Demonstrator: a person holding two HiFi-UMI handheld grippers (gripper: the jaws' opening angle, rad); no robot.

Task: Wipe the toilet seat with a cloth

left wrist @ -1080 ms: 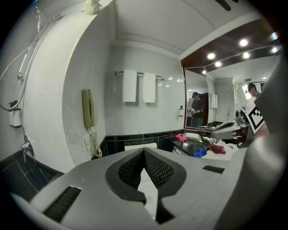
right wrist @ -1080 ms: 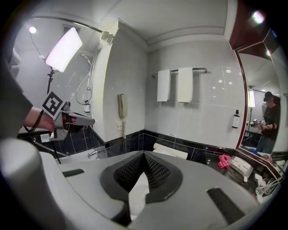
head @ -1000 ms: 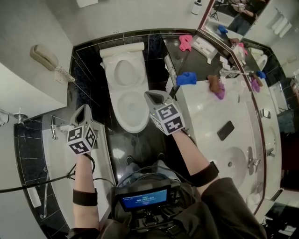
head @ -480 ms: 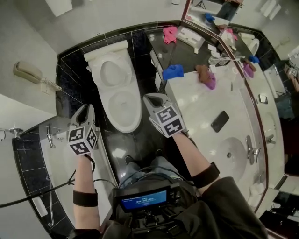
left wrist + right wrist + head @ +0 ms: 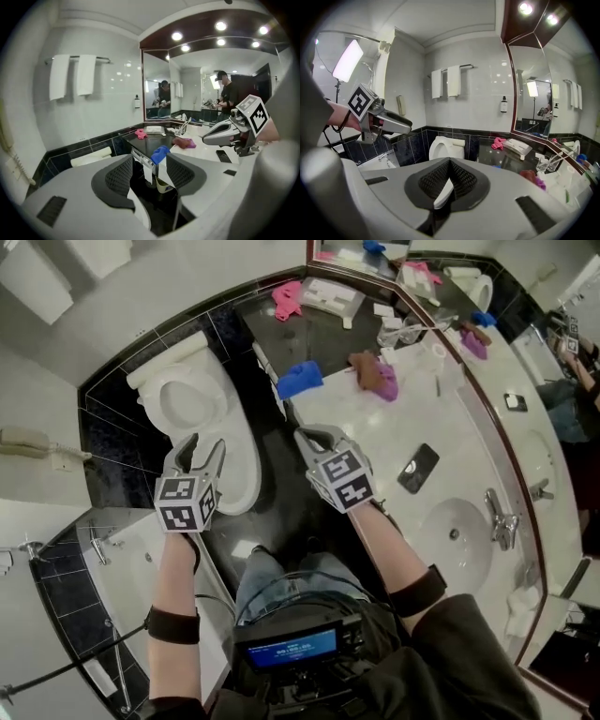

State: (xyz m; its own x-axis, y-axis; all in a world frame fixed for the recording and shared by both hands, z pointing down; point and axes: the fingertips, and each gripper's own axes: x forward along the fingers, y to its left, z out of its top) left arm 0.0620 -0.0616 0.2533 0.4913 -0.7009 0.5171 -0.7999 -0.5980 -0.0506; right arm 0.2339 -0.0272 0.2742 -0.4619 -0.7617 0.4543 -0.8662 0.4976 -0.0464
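Head view: left hand-held gripper (image 5: pixel 205 442), jaws just opening wide and empty, seems bound for the blue cloth (image 5: pixel 299 379), best pinched mid-bunch; right hand-held gripper (image 5: pixel 315 433) is shut, empty.

Blue cloth (image 5: pixel 298 379) is showing at the corner of the white counter (image 5: pixel 441 413), pink cloth (image 5: pixel 286 298) lying on black ledge (image 5: pixel 323 334), toilet (image 5: pixel 187 404) gleaming white.
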